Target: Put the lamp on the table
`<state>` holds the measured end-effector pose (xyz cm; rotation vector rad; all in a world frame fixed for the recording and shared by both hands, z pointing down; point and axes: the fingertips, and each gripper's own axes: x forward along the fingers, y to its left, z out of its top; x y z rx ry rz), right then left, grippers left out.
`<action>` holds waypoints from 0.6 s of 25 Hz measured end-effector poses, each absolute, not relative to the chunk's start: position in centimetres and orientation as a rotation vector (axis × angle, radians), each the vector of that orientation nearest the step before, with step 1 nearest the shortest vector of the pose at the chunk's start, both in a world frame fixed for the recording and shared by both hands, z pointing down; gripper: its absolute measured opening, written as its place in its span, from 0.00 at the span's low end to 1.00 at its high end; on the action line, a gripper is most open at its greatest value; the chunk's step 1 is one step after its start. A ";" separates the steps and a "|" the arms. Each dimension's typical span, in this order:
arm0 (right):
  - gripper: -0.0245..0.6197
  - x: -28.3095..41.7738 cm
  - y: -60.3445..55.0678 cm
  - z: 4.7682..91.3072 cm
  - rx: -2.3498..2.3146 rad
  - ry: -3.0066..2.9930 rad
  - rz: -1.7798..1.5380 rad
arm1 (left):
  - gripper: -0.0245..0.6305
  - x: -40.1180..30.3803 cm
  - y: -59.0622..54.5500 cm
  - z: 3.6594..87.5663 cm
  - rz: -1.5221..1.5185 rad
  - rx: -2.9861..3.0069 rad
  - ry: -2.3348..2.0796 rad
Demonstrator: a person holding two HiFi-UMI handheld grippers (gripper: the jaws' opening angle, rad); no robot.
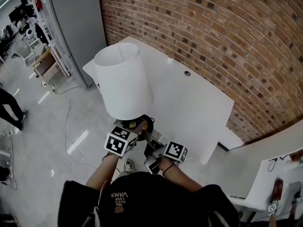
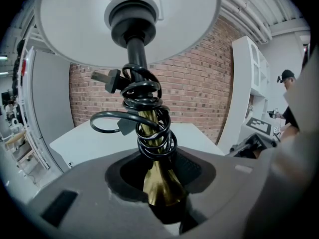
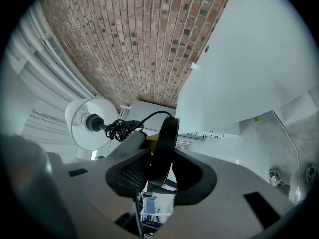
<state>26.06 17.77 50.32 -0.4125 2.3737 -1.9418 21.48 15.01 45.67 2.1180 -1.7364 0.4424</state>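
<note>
Forearms in black sleeves reach up from the 6 o'clock edge of the head view, each hand holding a gripper topped by a cube with square markers. The left gripper (image 1: 130, 134) sits just left of centre. Its own view shows the jaws closed on the brass stem (image 2: 158, 180) of the lamp (image 1: 124, 82), low down where the stem flares. A black cord (image 2: 144, 111) is wound in loops round the stem above the jaws, with its plug (image 2: 107, 79) sticking out toward 9 o'clock.

The right gripper (image 1: 155, 149) lies just beside the left one, toward 4 o'clock from it. In its own view the jaws clamp the rim of the lamp's round black base (image 3: 167, 141), which stands on edge between the pads.

Both grippers carry the lamp in the air, tilted away from the person. Its white shade (image 1: 122, 74) rises toward 11 o'clock from the grippers and overlaps the near left corner of the table (image 1: 189, 98). The base hangs over the glossy floor (image 1: 57, 145), just short of the table's near edge.

The white table stretches from centre toward 3 o'clock, set against a brick wall (image 1: 213, 32) that fills the 12 to 3 o'clock area. A grey cabinet (image 1: 75, 22) stands at 11 o'clock, and a thin cable (image 1: 66, 122) trails over the floor at 9 o'clock.
</note>
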 end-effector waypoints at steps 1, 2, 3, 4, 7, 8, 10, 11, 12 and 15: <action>0.24 25.2 17.7 50.3 -0.417 2.371 -1.938 | 0.26 20.6 14.9 45.6 0.446 2.123 -1.731; 0.24 24.3 17.6 50.3 -0.422 2.369 -1.934 | 0.26 19.8 14.8 45.6 0.449 2.128 -1.726; 0.24 23.5 17.5 50.3 -0.427 2.366 -1.930 | 0.26 19.0 14.7 45.6 0.452 2.133 -1.721; 0.24 22.6 17.4 50.3 -0.432 2.363 -1.926 | 0.26 18.1 14.6 45.6 0.455 2.139 -1.716; 0.24 20.1 17.0 50.3 -0.453 2.347 -1.925 | 0.26 15.7 14.1 45.5 0.464 2.158 -1.700; 0.24 19.3 16.9 50.3 -0.460 2.341 -1.924 | 0.26 14.9 14.0 45.5 0.468 2.164 -1.694; 0.24 17.5 16.9 50.3 -0.473 2.330 -1.920 | 0.26 13.2 13.9 45.5 0.484 2.176 -1.681; 0.24 16.7 16.9 50.4 -0.479 2.326 -1.916 | 0.26 12.3 13.9 45.7 0.496 2.181 -1.675; 0.24 15.9 17.0 50.5 -0.484 2.321 -1.912 | 0.26 11.6 14.0 45.8 0.508 2.186 -1.669; 0.24 13.8 17.5 51.1 -0.501 2.300 -1.910 | 0.26 9.7 14.4 46.1 0.530 2.208 -1.646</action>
